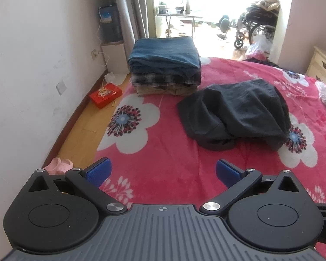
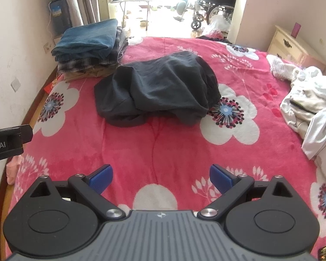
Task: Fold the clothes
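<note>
A dark grey garment (image 1: pixel 237 113) lies loosely folded in the middle of the bed; it also shows in the right wrist view (image 2: pixel 158 89). A stack of folded clothes (image 1: pixel 165 65) with blue jeans on top sits at the bed's far left corner, also in the right wrist view (image 2: pixel 89 47). A heap of white unfolded clothes (image 2: pixel 310 102) lies at the right. My left gripper (image 1: pixel 162 170) is open and empty above the blanket, short of the dark garment. My right gripper (image 2: pixel 160 177) is open and empty, also short of it.
The bed has a pink flowered blanket (image 2: pixel 163 148). A wall runs along the left with a strip of wood floor (image 1: pixel 87 126), a red box (image 1: pixel 105 93) and pink slippers (image 1: pixel 58 165). A cream dresser (image 2: pixel 289 43) stands at the right. A wheelchair (image 1: pixel 256 26) stands beyond the bed.
</note>
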`<state>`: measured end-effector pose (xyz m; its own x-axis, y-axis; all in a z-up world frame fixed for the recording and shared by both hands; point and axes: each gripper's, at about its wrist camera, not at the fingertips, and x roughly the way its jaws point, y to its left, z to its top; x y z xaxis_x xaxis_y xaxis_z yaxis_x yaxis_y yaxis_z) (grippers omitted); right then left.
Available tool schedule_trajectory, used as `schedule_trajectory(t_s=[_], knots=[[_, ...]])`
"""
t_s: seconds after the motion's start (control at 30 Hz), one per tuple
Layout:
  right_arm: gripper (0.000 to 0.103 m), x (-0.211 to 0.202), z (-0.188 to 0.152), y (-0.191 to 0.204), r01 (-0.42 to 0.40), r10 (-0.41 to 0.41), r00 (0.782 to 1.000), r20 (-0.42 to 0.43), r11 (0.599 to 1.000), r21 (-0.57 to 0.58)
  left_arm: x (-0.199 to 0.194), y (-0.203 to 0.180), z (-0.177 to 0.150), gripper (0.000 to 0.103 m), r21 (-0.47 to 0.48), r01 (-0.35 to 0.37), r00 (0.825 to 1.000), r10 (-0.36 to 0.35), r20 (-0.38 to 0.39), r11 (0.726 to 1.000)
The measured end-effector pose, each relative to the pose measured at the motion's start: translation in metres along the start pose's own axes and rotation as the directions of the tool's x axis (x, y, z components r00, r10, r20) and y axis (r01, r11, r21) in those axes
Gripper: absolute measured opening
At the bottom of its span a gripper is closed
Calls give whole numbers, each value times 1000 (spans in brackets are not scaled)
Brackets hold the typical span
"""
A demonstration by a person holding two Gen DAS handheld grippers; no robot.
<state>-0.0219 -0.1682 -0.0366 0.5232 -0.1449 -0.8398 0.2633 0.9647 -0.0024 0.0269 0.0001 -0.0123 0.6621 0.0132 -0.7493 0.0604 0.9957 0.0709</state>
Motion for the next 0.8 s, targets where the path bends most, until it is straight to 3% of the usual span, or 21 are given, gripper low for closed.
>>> schedule_trajectory(t_s=[0.5, 0.8], knots=[[98, 51, 23, -30, -31, 33, 999, -27, 997, 67, 57, -35, 34, 103, 42, 109, 994, -109, -2, 993], [99, 94, 43, -47, -26, 29, 999, -37, 997, 74, 101, -60, 50, 103, 46, 199, 980, -200, 13, 979]])
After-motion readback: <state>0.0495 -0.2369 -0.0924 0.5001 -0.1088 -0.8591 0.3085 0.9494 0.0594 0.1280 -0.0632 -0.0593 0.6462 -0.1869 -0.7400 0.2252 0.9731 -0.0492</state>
